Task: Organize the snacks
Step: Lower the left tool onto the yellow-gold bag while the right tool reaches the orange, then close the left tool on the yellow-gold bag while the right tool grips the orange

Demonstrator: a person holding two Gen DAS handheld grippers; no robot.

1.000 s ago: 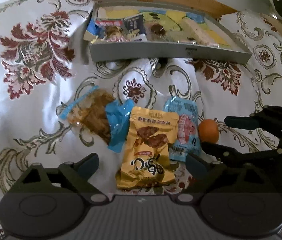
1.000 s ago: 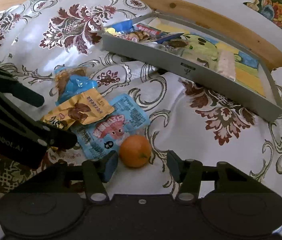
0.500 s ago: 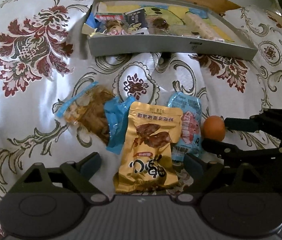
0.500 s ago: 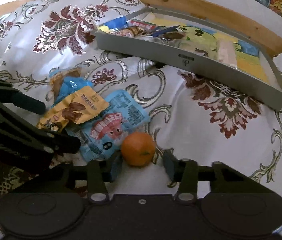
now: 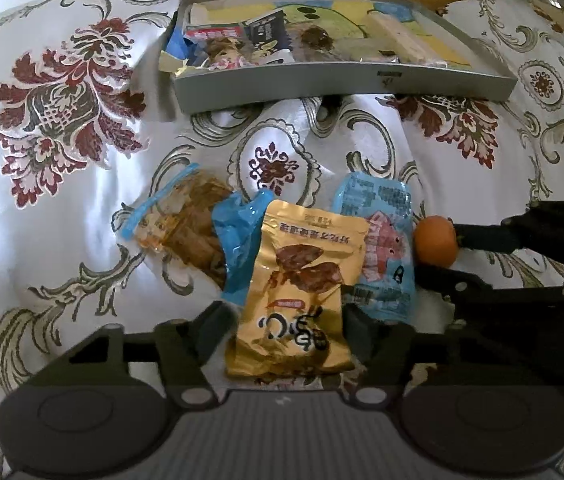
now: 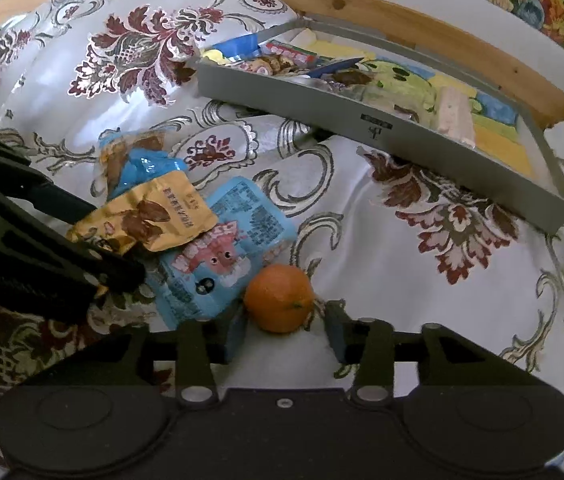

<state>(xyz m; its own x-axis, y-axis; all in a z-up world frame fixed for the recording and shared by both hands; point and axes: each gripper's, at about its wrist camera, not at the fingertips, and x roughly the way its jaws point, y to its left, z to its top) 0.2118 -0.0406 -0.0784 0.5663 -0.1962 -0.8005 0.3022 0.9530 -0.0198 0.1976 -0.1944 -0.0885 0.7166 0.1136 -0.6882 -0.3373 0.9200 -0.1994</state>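
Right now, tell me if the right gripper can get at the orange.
Probably yes. The right gripper is open with its jaws on either side of the orange, nothing between them; the blue packet lies just beside its left jaw.

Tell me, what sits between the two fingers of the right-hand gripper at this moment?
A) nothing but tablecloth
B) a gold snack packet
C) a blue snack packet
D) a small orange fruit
D: in the right wrist view the orange fruit lies on the cloth between the open fingers of the right gripper, while the gold packet lies off to the left.
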